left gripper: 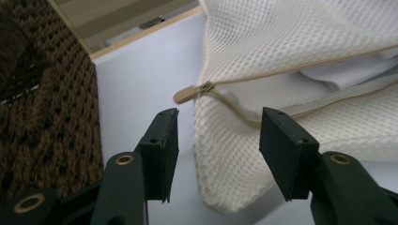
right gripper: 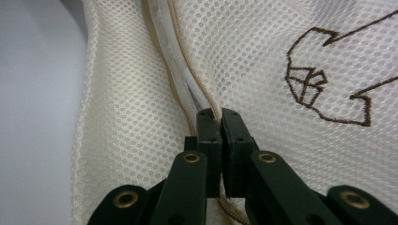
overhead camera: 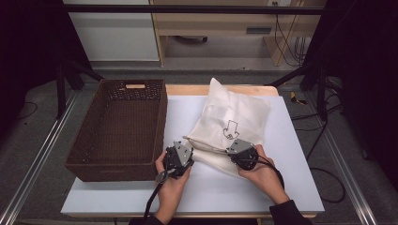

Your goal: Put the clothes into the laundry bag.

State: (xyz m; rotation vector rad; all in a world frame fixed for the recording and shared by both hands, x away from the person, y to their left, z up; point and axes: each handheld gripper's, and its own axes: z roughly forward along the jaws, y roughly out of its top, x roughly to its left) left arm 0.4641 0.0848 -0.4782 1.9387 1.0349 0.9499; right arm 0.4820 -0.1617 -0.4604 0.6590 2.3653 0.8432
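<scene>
We see the brown woven rectangular basket [overhead camera: 117,129] on the left part of the pale flat tabletop [overhead camera: 291,187]. The cream mesh zippered bag [overhead camera: 234,117] lies on the tabletop just right of it, behind both hand-held black grippers.

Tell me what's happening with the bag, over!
Right gripper shut on mesh bag at its zipper edge. Left gripper open, astride the bag's corner, zipper pull just ahead. Brown basket alongside, nothing blocking.

Dim surroundings, bright table, soft focus
</scene>
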